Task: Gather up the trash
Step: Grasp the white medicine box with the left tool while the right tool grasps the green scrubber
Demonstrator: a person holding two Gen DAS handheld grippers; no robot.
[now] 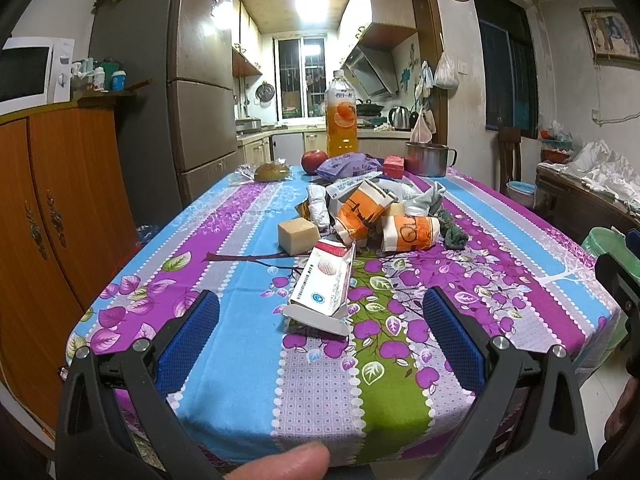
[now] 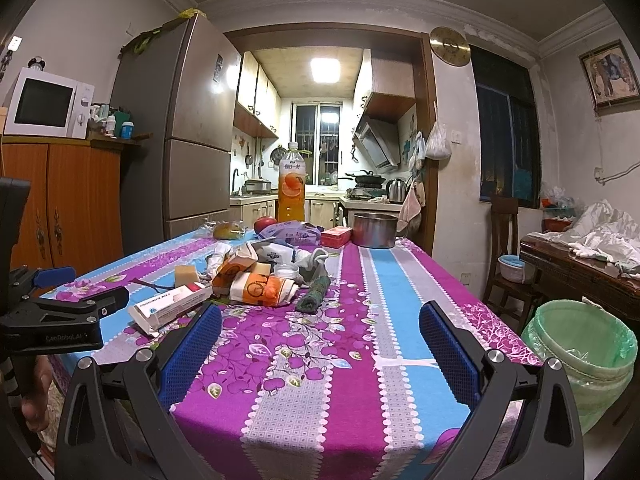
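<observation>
Toothpaste box (image 1: 322, 288) lies flat, long axis pointing away toward pile; both tongs (image 1: 320, 320) (image 2: 320, 332) wide, empty.

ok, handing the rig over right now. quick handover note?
Left hand-held gripper: open, empty, low over the near table edge, aimed at the white toothpaste box.
Right hand-held gripper: open, empty, over the tablecloth, nothing between its fingers.
Trash: the box lies nearest; behind it a pile of crushed orange cartons, wrappers, a tan block and a dark green cloth.
Bin: green-lined, on the floor off the table's right side; only small scraps show inside.
Done: nothing picked yet, going by the pile.
Left: all of the pile. The box looks like the easiest first grab.
</observation>
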